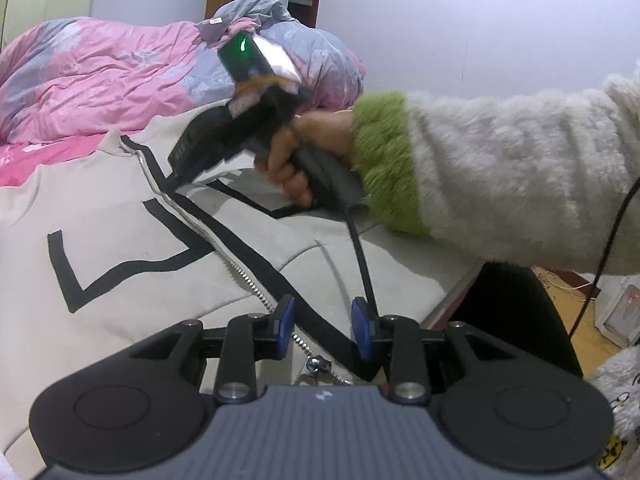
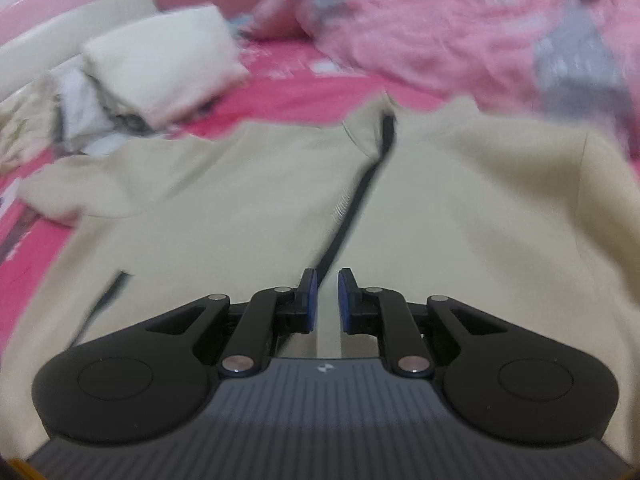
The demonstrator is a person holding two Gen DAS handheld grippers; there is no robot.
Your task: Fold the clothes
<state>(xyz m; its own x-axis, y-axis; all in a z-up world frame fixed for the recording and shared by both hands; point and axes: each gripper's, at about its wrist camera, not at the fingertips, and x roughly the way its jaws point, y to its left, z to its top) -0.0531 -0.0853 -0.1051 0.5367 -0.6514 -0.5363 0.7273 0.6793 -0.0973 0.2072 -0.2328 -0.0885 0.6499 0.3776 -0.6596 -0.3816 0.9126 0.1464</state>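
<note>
A cream zip-up jacket (image 1: 132, 240) with black trim lies spread flat on the bed, front up. My left gripper (image 1: 323, 320) is open just above its hem, the zipper pull (image 1: 318, 364) between the pads. In the left wrist view the right gripper (image 1: 184, 160) is held by a hand over the upper zipper, its tips hidden by its own body. In the blurred right wrist view, my right gripper (image 2: 327, 292) is open with a narrow gap, empty, over the jacket (image 2: 460, 208) along the black zipper strip (image 2: 352, 216).
A pink and grey quilt (image 1: 120, 76) is bunched at the back of the bed. A white pillow (image 2: 160, 68) and crumpled items lie far left on the pink sheet (image 2: 304, 96). The bed edge (image 1: 452, 300) and floor are at right.
</note>
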